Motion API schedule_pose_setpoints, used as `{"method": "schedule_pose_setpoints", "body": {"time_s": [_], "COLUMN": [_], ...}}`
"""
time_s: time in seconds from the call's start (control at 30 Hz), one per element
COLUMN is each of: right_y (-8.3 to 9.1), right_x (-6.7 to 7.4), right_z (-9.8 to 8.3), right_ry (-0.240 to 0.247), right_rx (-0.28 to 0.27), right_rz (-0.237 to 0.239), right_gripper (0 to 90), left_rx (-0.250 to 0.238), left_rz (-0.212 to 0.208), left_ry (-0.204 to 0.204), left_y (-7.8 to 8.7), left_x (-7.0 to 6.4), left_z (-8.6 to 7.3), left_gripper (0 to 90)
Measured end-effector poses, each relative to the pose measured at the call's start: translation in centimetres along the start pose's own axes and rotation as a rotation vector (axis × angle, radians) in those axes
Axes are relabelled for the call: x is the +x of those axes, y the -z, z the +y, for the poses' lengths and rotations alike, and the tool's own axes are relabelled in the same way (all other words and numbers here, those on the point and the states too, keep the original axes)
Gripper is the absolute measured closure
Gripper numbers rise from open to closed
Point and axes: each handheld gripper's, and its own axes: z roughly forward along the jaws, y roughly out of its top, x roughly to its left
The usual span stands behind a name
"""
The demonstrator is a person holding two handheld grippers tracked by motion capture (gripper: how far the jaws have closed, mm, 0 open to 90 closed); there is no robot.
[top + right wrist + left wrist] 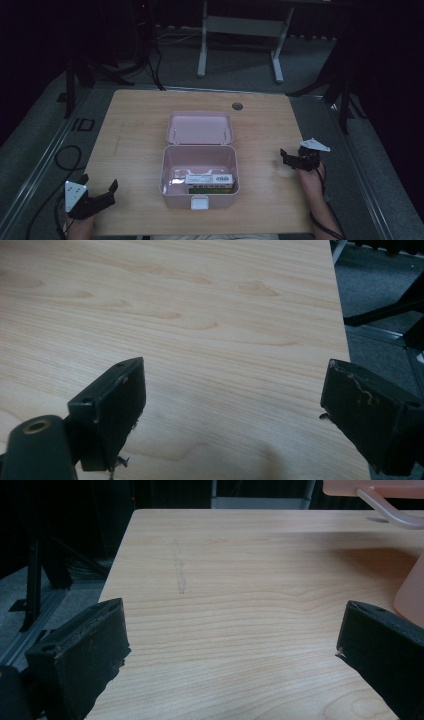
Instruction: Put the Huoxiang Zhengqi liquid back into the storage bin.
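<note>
A pink plastic box (198, 196) stands open in the middle of the wooden table (135, 135), its lid (199, 128) laid back away from me. Inside lie a white carton (210, 179) and a green packet (210, 189) under it. My left gripper (98, 185) is open at the table's front left corner, well left of the box, with bare wood between its jaws (230, 630). My right gripper (297, 154) is open near the right edge, right of the box, over bare wood (230, 390). The box's side (412, 592) and lid edge (370, 487) show in the left gripper view.
A round cable hole (237, 106) sits at the table's far edge. Beyond stands the white frame of another desk (240, 27) on grey carpet. Black stand legs (345, 100) are close to the table's right side, and cables (67, 157) lie on the floor at left.
</note>
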Motion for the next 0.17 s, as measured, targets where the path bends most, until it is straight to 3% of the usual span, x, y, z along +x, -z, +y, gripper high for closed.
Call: {"method": "schedule_pose_setpoints", "body": {"time_s": [0.17], "right_y": [0.09], "right_x": [-0.52], "right_z": [-0.35], "right_ry": [-0.024], "right_rx": [-0.008], "right_rz": [-0.003], "right_gripper": [10.8], "left_rx": [-0.003], "left_rz": [0.000], "left_ry": [-0.001], "left_y": [0.02], "left_x": [0.00], "left_z": [-0.01], "left_gripper": [0.3]}}
